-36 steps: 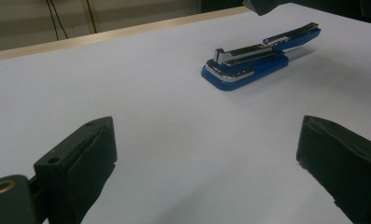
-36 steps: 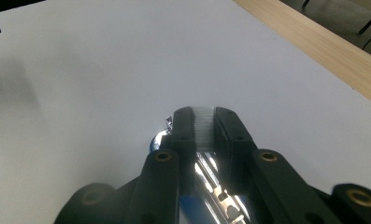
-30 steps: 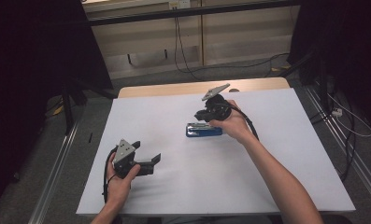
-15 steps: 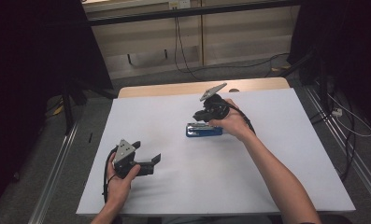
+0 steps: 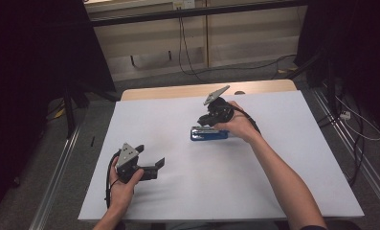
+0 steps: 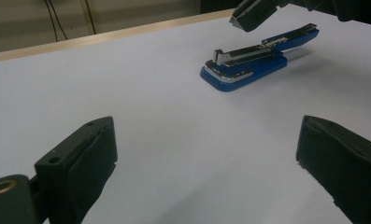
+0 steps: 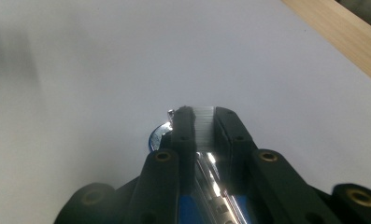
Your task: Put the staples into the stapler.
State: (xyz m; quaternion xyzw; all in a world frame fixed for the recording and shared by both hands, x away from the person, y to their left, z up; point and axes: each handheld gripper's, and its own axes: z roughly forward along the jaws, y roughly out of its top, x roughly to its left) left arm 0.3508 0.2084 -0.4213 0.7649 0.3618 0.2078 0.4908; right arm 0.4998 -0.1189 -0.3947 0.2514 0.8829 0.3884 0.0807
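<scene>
A blue stapler (image 5: 209, 134) with a chrome magazine lies in the middle of the white table (image 5: 273, 191). In the left gripper view the stapler (image 6: 248, 63) has its top arm raised off the base. My right gripper (image 5: 203, 126) points down over its rear half, shut on a pale ribbed strip of staples (image 7: 204, 116). In the right gripper view the stapler's blue nose (image 7: 159, 136) lies just under the right gripper (image 7: 204, 114). My left gripper (image 5: 155, 165) rests open near the front left, apart from the stapler, and in its own view the left gripper (image 6: 206, 158) holds nothing.
A bare wooden strip (image 5: 178, 91) runs along the table's far edge. Beyond it cables (image 5: 187, 52) trail over the floor. Metal rails (image 5: 58, 172) run beside the table on the left, and more cables (image 5: 350, 120) lie on the right.
</scene>
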